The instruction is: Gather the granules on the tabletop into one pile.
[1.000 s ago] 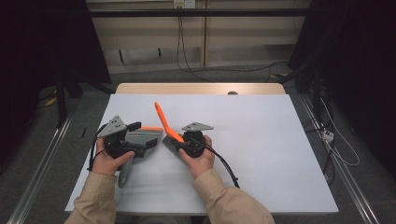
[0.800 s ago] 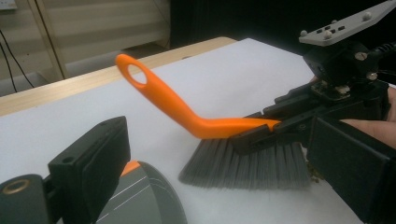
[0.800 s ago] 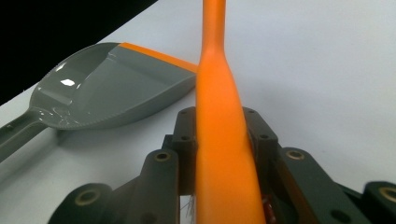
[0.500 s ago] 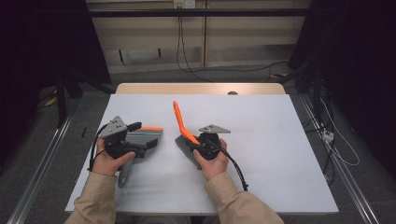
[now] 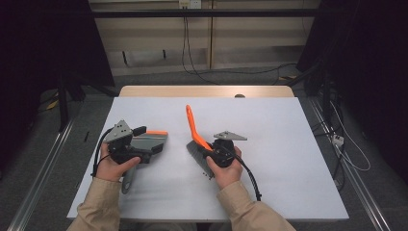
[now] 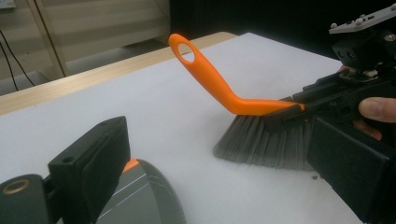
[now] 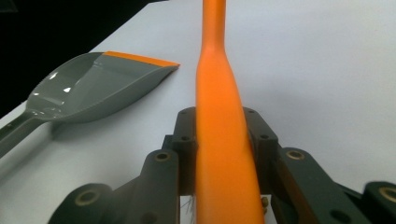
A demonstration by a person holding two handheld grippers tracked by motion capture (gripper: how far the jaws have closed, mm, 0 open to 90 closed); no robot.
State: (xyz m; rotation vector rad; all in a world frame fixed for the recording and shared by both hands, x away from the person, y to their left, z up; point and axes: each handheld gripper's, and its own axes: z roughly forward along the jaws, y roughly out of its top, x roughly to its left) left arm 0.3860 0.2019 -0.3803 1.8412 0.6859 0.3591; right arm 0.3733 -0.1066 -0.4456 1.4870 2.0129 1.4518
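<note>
Though tilted, brush [image 7: 223, 140] between fingers [image 7: 184, 140].

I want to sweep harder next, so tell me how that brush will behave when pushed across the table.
The brush likely flexes at its grey bristles, which already splay where they meet the table. Its orange handle looks like stiff plastic, clamped between the right gripper jaws, so it probably won't twist. It seems light.
</note>
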